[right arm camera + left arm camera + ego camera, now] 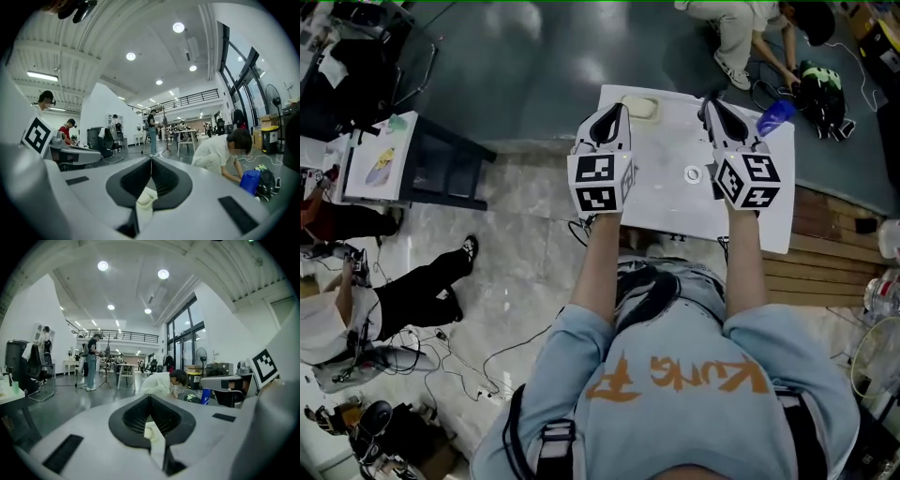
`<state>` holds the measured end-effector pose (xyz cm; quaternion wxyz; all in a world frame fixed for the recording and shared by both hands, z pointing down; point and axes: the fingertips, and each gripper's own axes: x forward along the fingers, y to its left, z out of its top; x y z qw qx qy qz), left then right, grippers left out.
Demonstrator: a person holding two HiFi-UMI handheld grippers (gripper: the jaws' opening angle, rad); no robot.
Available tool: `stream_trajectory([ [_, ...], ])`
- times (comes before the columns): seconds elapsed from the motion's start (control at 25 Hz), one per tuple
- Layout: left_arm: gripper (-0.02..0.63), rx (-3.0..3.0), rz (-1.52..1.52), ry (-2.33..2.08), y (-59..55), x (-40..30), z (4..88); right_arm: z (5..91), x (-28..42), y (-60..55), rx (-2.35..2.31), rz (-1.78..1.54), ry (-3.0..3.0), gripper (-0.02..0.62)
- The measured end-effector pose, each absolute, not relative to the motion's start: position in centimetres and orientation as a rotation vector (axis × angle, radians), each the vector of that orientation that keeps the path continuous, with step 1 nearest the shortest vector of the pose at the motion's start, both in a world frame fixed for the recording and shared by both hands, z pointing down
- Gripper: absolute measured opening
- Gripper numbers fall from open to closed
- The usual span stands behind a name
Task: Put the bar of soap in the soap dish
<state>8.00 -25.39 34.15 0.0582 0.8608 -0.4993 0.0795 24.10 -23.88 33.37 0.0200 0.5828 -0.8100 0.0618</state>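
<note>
A cream soap dish (639, 107) sits at the far edge of the white table (675, 202); I cannot tell whether a bar lies in it. My left gripper (619, 108) hovers just left of the dish with its tips touching and nothing between them. My right gripper (706, 103) is held to the right of the dish, also shut and empty. In the left gripper view the jaws (150, 395) meet at the tip, and a cream shape (151, 431) shows below them. The right gripper view shows its jaws (151, 159) shut, with a similar cream shape (146, 197) underneath.
A blue bottle (775, 117) stands at the table's far right corner, and a round metal fitting (693, 174) lies on the table top. A person (741, 33) crouches on the floor beyond the table. A black side table (412, 159) stands left. Wooden slats (825, 253) lie right.
</note>
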Motion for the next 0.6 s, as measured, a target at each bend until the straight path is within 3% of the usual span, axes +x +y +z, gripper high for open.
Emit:
stream_trajectory([
  [0.6,0.021,2.629,0.284,-1.503,-25.6,9.7,34.4,33.0,27.1,-24.0,1.870,0.170,-2.507,0.029],
])
